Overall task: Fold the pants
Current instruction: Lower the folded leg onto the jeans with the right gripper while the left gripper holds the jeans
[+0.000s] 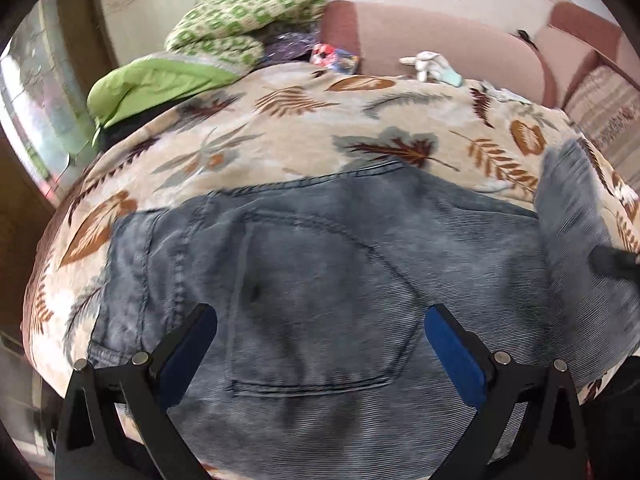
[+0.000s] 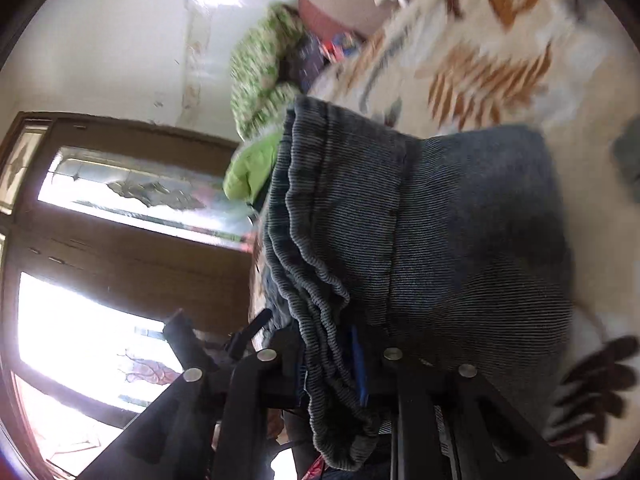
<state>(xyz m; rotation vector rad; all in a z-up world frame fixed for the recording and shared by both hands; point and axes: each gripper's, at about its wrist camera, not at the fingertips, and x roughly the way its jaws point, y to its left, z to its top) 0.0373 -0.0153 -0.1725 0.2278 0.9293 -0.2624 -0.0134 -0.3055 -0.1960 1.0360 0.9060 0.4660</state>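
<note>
Right gripper hoists the pant hems, left one hangs free

Grey corduroy pants (image 1: 320, 280) lie seat-up on the leaf-print blanket (image 1: 280, 128), back pocket (image 1: 316, 312) dead centre; left gripper (image 1: 320, 320) spread wide above it, gripping nothing; right gripper (image 2: 328, 344) clenched on bunched hems (image 2: 320, 280), leg rising at 3 o'clock; no readable label or writing anywhere

My open left gripper (image 1: 320, 344) has bare pants (image 1: 320, 248) beneath; the lifted pant leg (image 1: 576, 216) blocks the right, a green pillow pile (image 1: 240, 20) the far end.
</note>
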